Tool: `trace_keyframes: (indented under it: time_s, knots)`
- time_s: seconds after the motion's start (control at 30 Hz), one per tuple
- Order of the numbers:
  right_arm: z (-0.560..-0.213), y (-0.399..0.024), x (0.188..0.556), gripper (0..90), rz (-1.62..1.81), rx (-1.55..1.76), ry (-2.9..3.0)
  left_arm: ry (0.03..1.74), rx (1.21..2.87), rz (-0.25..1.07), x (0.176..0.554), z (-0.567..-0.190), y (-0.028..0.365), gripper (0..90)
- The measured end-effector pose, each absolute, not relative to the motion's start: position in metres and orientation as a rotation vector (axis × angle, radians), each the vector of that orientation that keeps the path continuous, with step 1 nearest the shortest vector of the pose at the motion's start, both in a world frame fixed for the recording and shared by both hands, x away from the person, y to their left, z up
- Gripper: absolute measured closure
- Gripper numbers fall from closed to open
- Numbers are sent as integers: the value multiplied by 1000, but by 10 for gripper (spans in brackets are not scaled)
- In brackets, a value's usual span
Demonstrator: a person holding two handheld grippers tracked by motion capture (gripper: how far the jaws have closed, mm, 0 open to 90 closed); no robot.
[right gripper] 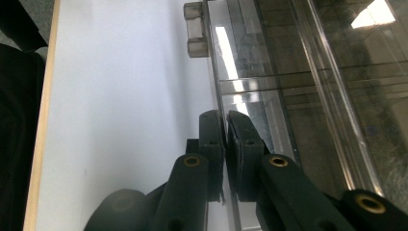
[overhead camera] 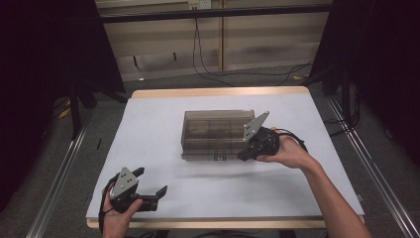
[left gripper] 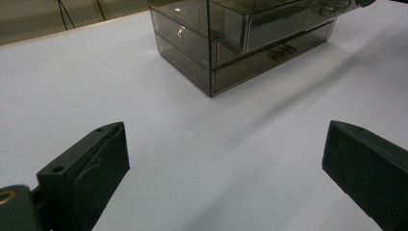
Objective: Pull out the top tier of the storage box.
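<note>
A smoky see-through drawer box (overhead camera: pixel 213 130) stands in the middle of the white table (overhead camera: pixel 158 119). My right gripper (overhead camera: pixel 245 154) sits at the box's front right corner. In the right gripper view its jaws (right gripper: pixel 224 115) are shut on the thin clear edge of a drawer front (right gripper: pixel 226 72), below a small clear handle (right gripper: pixel 195 29). My left gripper (overhead camera: pixel 152 179) rests near the table's front left corner, well away from the box. The left gripper (left gripper: pixel 223 144) is open with bare table between its jaws, and the drawer box (left gripper: pixel 226 43) lies ahead of it.
The table's wooden rim (overhead camera: pixel 218 92) runs along the far side. Cables (overhead camera: pixel 208 69) trail over the floor behind it. Metal rails (overhead camera: pixel 59 173) flank the table, and dark stands (overhead camera: pixel 74 109) rise at both sides.
</note>
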State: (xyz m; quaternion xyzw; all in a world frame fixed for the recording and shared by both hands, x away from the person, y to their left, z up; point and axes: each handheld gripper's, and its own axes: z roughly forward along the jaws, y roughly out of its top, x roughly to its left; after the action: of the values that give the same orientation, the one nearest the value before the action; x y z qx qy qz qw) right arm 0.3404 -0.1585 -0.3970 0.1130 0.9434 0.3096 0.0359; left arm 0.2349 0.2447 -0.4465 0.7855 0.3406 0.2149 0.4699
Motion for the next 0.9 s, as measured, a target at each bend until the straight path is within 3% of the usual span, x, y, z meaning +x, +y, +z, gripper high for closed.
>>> trace_keyframes:
  time_s: [0.9]
  knots:
    - [-396, -154, 333, 887, 924, 270, 2939, 837, 1931, 521, 235, -447, 243, 24]
